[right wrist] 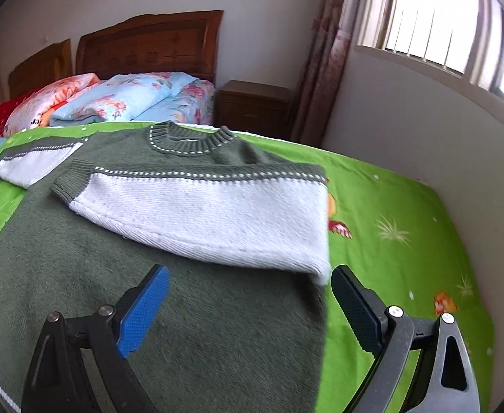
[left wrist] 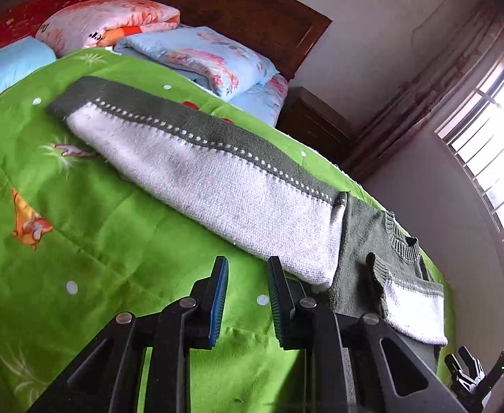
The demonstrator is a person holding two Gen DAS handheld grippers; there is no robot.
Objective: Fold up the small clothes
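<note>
Sweater point(right wrist: 190, 327) lies flat on green sheet point(right wrist: 389, 213); beside it, left gripper point(left wrist: 246, 296) gapes narrowly, right gripper point(right wrist: 248, 306) wide, both empty.

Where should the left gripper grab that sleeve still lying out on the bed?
Probably the cuff: the sleeve lies straight and flat on the sheet, so its free end lifts easiest. Bring the open left gripper in low from beyond the cuff.
</note>
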